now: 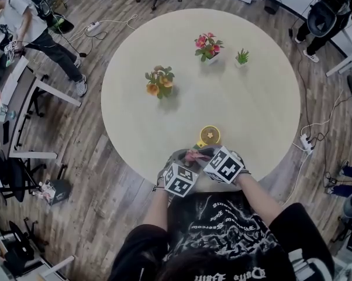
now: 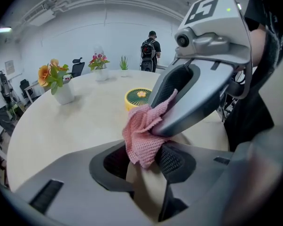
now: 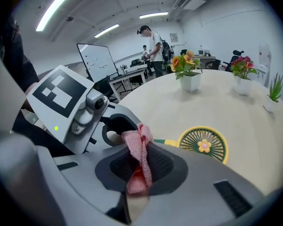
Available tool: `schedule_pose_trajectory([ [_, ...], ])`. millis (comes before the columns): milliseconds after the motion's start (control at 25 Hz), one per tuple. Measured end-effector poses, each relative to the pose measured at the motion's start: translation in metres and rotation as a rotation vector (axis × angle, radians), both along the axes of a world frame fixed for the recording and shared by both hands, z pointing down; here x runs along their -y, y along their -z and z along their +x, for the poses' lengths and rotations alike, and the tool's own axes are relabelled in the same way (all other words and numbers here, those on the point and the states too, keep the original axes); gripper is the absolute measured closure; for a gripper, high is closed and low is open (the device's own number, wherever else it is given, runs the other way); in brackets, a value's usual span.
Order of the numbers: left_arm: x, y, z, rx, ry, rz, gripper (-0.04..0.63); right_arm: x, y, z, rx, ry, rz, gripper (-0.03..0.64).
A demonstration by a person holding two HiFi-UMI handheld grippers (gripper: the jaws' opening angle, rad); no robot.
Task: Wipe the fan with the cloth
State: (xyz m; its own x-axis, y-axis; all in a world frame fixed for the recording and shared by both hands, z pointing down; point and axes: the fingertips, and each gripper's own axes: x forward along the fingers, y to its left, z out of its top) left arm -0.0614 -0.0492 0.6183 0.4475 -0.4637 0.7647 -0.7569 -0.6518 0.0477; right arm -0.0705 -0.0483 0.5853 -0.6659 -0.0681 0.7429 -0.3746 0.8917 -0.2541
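Pink cloth [image 2: 144, 135] clamped; right hand-held gripper [image 3: 140, 157] angled down.

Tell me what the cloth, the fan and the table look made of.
Cloth: pink knitted yarn, probably cotton or acrylic, matte; the open loop weave shows.
Fan: likely moulded plastic; smooth yellow rim, thin green grille spokes, flower in the middle.
Table: pale, matte, even top, perhaps laminate; no grain shows.
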Motion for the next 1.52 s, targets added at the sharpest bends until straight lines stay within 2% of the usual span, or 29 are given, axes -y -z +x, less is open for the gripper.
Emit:
schedule_pose_trajectory([
  [280,0.0,0.0,0.0,0.002,-0.008,-0.001,0.426,0.004,0.0,-0.012,0.032,0.045,0.009,0.557],
  [400,0.002,-0.001,-0.002,0.005,0.022,-0.002,0.426,0.009,-0.002,-0.015,0.034,0.025,0.039,0.555],
  [600,0.008,-0.001,-0.005,0.008,0.127,-0.009,0.426,0.018,-0.001,-0.018,0.021,-0.015,0.08,0.552],
  [800,0.01,-0.001,-0.006,0.0,0.128,-0.011,0.426,0.026,0.0,-0.016,0.019,-0.066,0.097,0.552],
  [960,0.011,-0.001,-0.006,0.004,0.132,-0.012,0.426,0.031,0.002,-0.014,0.012,-0.06,0.142,0.552],
  [1200,0.011,-0.001,-0.007,-0.004,0.127,-0.019,0.426,0.062,0.006,0.004,0.016,-0.22,0.14,0.56],
  [1400,0.011,-0.002,-0.008,-0.022,0.142,-0.046,0.426,0.065,0.009,0.014,0.013,-0.232,0.16,0.56],
  [1520,0.011,-0.002,-0.009,-0.034,0.156,-0.063,0.426,0.056,0.008,0.021,0.033,-0.271,0.141,0.563],
])
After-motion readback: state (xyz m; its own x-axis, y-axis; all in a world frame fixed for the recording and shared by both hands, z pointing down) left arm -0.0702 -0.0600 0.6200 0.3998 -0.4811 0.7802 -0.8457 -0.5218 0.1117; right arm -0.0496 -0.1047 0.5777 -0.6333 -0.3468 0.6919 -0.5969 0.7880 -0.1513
